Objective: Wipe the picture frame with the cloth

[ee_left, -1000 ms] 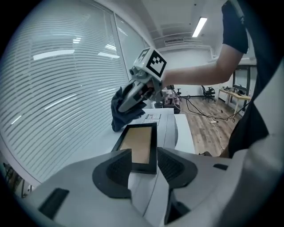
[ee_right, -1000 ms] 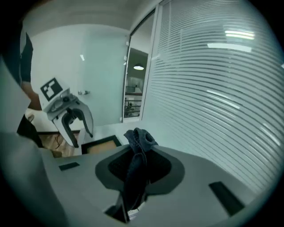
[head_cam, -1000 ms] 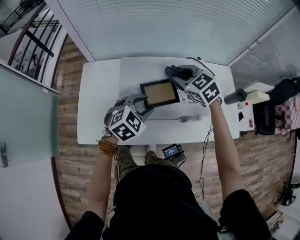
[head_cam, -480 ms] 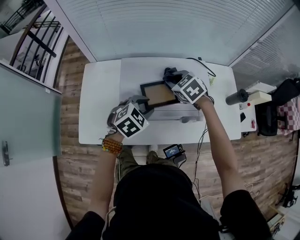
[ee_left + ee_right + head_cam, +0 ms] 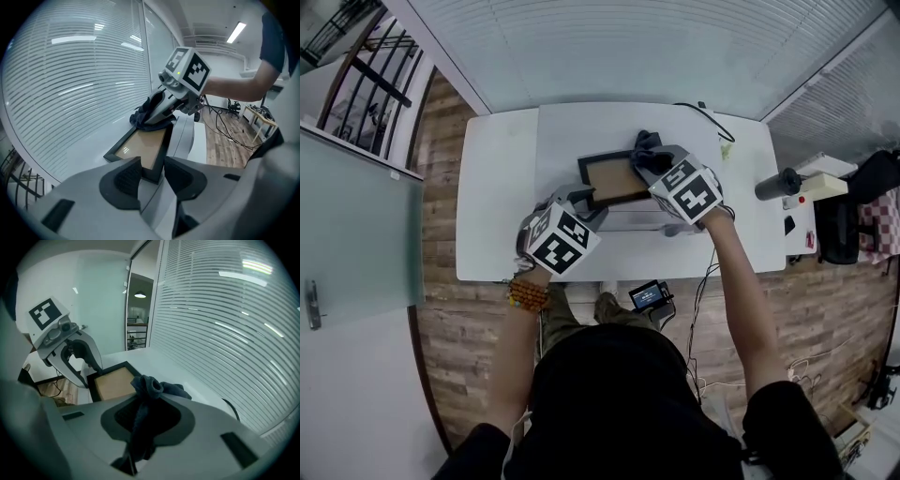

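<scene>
The frame sits mid-counter, partly over a pale block. The left gripper has the frame's near corner between its fingers, which touch it on both sides and have just eased slightly wider. The right gripper has its fingers clamped on the dark cloth, whose bunched end rests against the frame's far end by the blinds.
</scene>
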A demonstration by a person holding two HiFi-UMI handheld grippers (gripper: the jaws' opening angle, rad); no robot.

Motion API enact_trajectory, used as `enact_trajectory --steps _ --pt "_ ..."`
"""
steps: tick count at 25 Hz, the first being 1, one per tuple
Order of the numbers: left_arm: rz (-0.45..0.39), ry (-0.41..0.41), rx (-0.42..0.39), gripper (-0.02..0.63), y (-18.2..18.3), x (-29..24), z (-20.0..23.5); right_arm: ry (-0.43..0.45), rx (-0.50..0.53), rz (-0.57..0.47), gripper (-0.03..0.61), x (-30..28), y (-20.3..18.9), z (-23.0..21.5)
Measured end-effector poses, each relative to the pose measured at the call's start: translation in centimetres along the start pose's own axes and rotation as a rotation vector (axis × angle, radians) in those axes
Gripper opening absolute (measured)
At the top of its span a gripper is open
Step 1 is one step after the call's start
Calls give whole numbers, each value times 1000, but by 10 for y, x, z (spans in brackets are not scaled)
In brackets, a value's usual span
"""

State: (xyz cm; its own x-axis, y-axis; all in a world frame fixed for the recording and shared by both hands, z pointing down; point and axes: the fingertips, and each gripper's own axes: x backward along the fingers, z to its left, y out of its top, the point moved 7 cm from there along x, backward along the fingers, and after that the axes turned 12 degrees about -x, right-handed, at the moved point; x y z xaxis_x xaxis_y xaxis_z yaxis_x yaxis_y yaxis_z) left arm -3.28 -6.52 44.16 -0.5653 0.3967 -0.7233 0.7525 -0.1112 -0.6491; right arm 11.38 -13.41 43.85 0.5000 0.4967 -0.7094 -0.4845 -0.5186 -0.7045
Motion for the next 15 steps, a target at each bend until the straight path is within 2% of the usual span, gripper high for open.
enact_trajectory --steps 6,9,13,15 --pt "-5 13 20 153 0 0 0 -17 31 15 48 20 -17 21" --pt "-7 12 22 153 1 -2 0 17 -9 1 48 28 -27 25" --pt "-10 8 25 153 3 -2 -1 130 -54 3 48 38 -37 24" --pt "-22 10 28 153 2 -2 -2 275 -95 24 48 48 -38 25"
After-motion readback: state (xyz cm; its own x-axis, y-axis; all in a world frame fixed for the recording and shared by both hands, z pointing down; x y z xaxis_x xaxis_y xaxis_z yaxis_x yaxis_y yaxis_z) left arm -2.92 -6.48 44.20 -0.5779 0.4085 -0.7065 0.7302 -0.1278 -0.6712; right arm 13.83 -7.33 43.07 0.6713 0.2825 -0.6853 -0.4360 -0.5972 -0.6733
